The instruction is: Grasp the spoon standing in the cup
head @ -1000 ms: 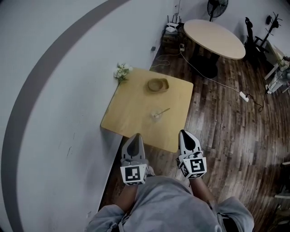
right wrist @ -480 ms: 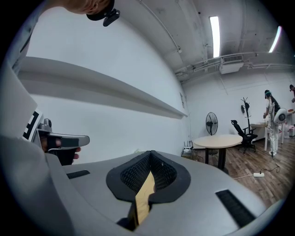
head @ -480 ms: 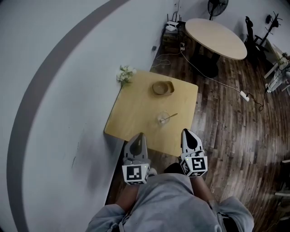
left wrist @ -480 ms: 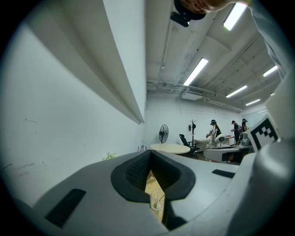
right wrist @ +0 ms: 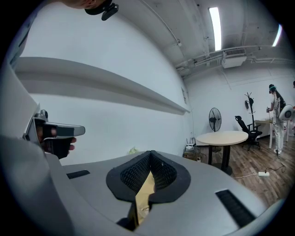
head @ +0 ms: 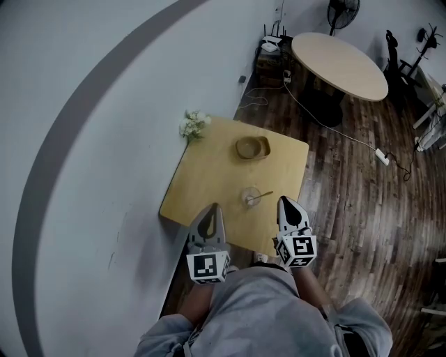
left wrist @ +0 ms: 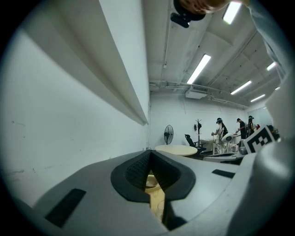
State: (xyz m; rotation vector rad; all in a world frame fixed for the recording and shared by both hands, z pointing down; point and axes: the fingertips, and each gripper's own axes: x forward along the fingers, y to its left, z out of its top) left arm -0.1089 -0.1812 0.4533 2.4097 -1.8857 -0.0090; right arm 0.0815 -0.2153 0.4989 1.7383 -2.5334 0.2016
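Note:
A clear cup (head: 250, 197) stands on the square wooden table (head: 209, 178), toward its near right part. The spoon (head: 260, 197) leans in it with the handle pointing right. Both grippers hover at the table's near edge, short of the cup. My left gripper (head: 211, 208) is to the cup's lower left and my right gripper (head: 285, 203) is just to its right. In the left gripper view the left gripper (left wrist: 150, 155) has its jaws closed to a thin slit with nothing between them. The right gripper (right wrist: 150, 155) looks the same in its own view.
A wooden bowl (head: 252, 147) sits at the table's far side and a small bunch of flowers (head: 194, 124) at its far left corner. The white wall runs along the left. On the dark wood floor beyond are a round table (head: 339, 63), a fan (head: 343, 12) and a cable with a power strip (head: 382, 155).
The table with the cup has come nearer to both grippers. The grippers keep their places in the view and their jaws have not changed.

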